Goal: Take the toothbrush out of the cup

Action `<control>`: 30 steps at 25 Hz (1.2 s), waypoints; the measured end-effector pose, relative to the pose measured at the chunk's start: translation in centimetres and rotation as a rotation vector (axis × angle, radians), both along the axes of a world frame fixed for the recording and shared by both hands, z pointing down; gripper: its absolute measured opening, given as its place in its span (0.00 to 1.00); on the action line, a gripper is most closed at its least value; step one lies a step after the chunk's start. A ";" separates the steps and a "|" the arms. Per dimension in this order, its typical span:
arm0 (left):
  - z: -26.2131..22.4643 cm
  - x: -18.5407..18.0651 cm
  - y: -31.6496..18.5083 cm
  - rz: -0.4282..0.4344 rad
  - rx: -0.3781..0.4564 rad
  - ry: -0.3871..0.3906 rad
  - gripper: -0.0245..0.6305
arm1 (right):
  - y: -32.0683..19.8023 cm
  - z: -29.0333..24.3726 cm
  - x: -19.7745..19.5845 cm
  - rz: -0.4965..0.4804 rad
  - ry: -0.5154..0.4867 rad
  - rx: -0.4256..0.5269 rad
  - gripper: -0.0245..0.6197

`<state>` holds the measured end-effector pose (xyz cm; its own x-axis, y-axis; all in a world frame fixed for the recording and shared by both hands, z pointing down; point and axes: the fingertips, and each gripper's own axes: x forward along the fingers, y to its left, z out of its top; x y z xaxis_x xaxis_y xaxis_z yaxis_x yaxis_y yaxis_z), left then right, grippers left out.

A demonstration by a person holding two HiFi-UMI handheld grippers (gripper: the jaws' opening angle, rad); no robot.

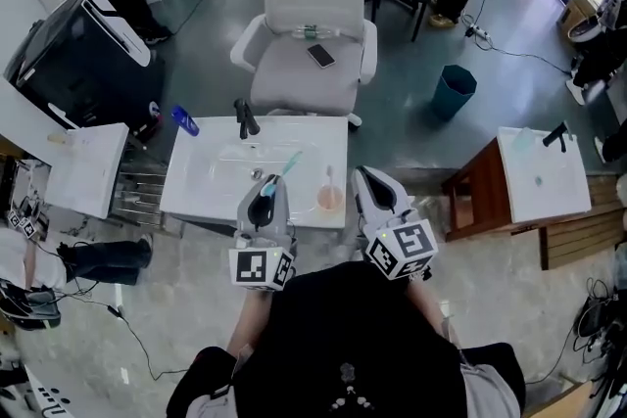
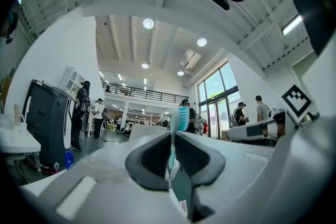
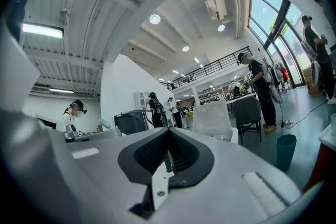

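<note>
My left gripper hangs over the white sink table, shut on a teal toothbrush that points away over the basin. In the left gripper view the toothbrush stands upright between the two black pads, its blue bristle head above them. A translucent pinkish cup stands on the table's front right part, apart from the brush. Just to the cup's right is my right gripper, and in the right gripper view this gripper has its pads together with nothing between them.
A black faucet and a blue bottle stand at the table's far edge. Behind it is a white office chair with a phone on the seat. A teal bin, a wooden stand and a second sink table are to the right.
</note>
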<state>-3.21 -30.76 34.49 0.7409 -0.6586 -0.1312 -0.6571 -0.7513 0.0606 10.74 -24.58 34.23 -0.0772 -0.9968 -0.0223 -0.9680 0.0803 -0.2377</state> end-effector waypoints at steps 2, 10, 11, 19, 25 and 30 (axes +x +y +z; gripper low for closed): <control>-0.1 0.1 -0.1 -0.001 -0.001 0.000 0.08 | -0.1 -0.1 0.0 -0.005 0.005 -0.001 0.04; 0.3 1.3 0.1 0.019 -0.011 0.003 0.08 | 0.0 -0.3 0.6 -0.006 0.016 0.006 0.04; 0.2 1.5 0.2 0.022 -0.011 0.002 0.08 | 0.1 -0.3 0.7 -0.006 0.016 0.004 0.04; 0.6 2.1 0.3 0.037 -0.018 0.007 0.08 | 0.3 0.2 0.7 0.000 0.031 -0.015 0.04; 0.8 2.2 0.3 0.044 -0.028 0.015 0.08 | 0.2 0.3 0.7 -0.005 0.036 -0.021 0.04; 0.9 2.1 0.1 0.044 -0.024 0.019 0.08 | -0.3 0.5 0.2 -0.016 0.039 -0.024 0.04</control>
